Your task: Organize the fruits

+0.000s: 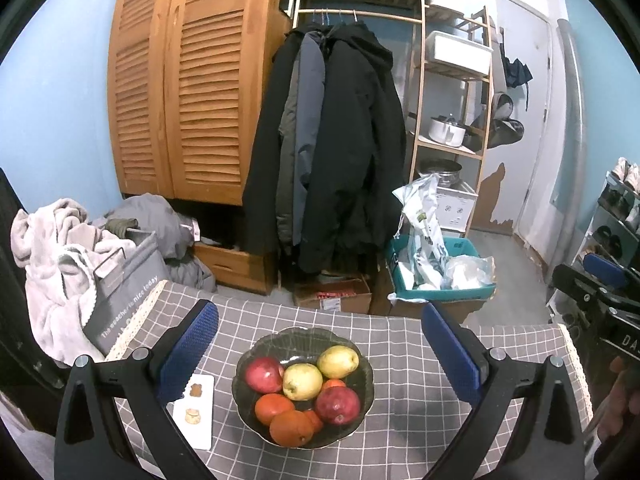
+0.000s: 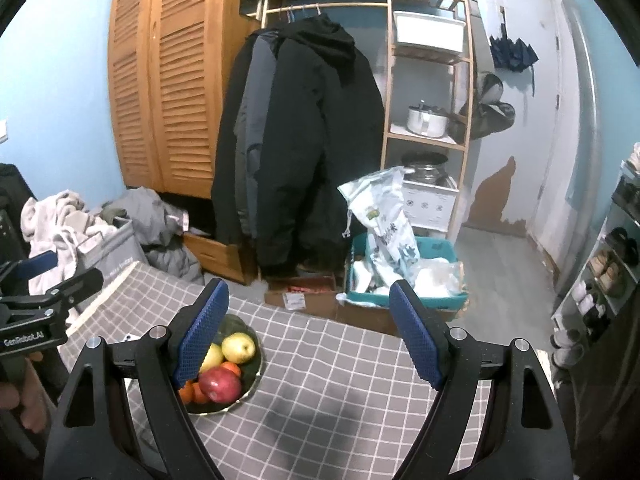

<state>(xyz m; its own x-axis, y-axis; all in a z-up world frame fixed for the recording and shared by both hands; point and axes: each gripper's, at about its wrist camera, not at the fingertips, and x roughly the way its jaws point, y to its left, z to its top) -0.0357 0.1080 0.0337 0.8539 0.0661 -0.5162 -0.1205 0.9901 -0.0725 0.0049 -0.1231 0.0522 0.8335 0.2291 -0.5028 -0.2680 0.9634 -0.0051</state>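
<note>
Reading "GenRobot.AI" on left gripper (image 2: 24, 280) body.

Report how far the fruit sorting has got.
Done: all the fruit in view, red apples, yellow pears and oranges, sits piled in the dark bowl on the checked tablecloth. In hand: nothing; the left gripper and right gripper are both open and empty above the table. Left: nothing obvious; no loose fruit shows.

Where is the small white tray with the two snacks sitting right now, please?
In the left wrist view, the white tray lies on the checked tablecloth, just left of the fruit bowl.
</note>
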